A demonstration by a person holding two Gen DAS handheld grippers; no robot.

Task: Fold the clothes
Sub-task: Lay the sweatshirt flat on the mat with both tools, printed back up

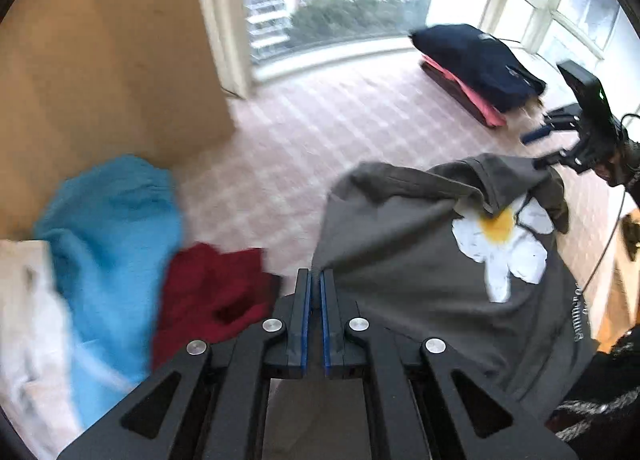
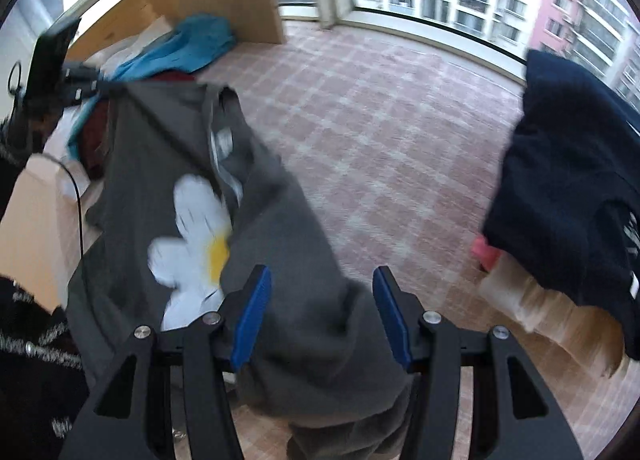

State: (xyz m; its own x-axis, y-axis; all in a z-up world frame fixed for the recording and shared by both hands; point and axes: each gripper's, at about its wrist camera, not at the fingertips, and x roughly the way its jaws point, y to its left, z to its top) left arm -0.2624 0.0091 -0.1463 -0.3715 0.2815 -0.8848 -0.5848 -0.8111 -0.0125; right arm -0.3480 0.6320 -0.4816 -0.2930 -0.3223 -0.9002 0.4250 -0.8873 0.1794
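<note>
Your left hand-held gripper (image 1: pixel 315 280) is clamped shut on an edge of the grey T-shirt (image 1: pixel 404 260), which hangs in the air between your two hands with its white daisy print (image 1: pixel 504 244) showing. Your right hand-held gripper (image 2: pixel 322 280) stands wide open, with grey cloth bunched between its blue pads (image 2: pixel 250 320). A blue garment (image 1: pixel 112 227) and a dark red one (image 1: pixel 212 292) lie left; a navy stack (image 2: pixel 568 179) sits right.
</note>
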